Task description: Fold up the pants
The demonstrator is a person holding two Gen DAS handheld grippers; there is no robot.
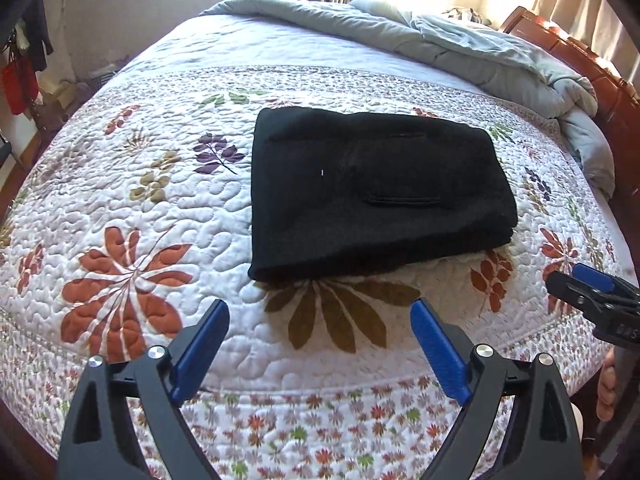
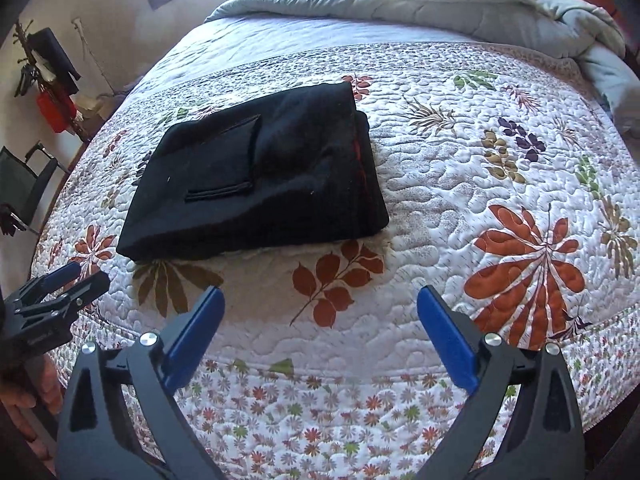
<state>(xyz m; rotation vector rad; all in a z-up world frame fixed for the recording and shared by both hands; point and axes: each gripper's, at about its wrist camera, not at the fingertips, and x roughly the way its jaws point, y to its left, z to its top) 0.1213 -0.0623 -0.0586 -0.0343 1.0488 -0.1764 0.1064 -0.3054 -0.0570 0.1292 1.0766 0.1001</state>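
Note:
The black pants lie folded into a compact rectangle on the floral quilt, a back pocket facing up. They also show in the right wrist view, left of centre. My left gripper is open and empty, held above the quilt just short of the pants' near edge. My right gripper is open and empty, above the quilt to the right of the pants. Each gripper shows at the edge of the other's view: the right one and the left one.
The bed's floral quilt fills both views. A rumpled pale blue duvet is heaped at the far end by the wooden headboard. Hanging clothes and a chair stand by the left wall.

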